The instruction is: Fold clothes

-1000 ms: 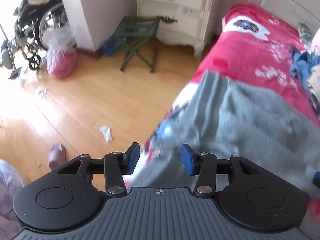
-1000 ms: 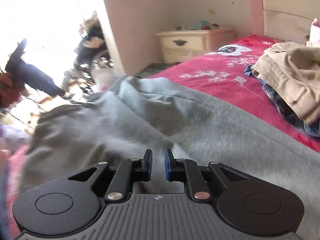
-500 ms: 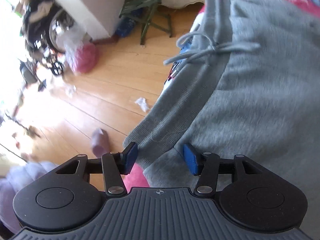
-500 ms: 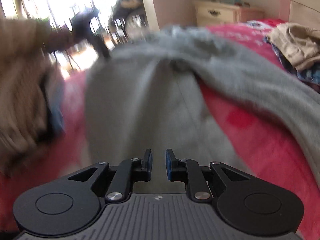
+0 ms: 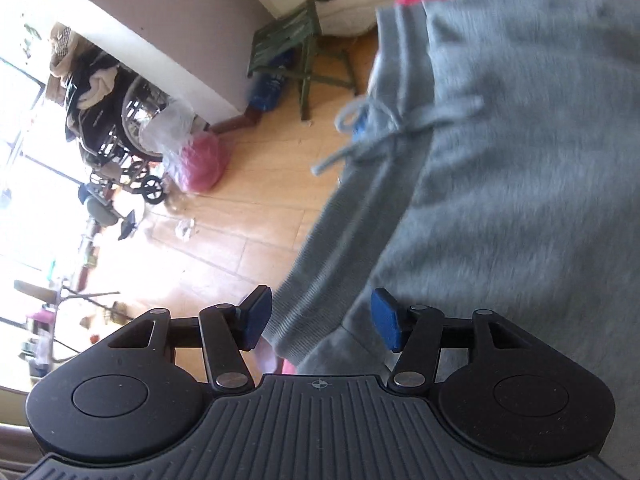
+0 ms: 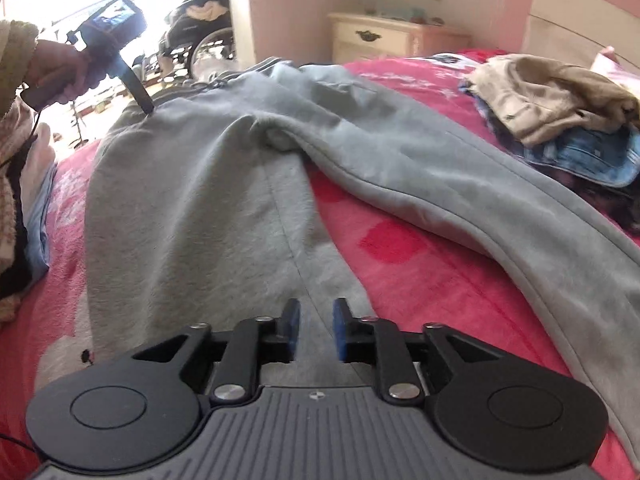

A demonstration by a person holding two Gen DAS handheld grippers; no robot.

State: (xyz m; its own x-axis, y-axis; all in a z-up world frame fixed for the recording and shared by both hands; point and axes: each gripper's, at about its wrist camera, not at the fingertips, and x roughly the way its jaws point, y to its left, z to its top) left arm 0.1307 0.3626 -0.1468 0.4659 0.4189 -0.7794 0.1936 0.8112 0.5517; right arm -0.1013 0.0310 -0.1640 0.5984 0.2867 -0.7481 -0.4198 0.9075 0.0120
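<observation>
Between the left gripper (image 5: 318,322) jaws lies the sweatpants (image 5: 500,200) waistband

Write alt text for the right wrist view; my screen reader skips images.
Grey sweatpants lie spread on a red bedspread, legs splayed toward the camera. The right gripper sits at one leg's end, jaws slightly apart; the left gripper touches the waistband. Folded clothes sit to the right.
</observation>
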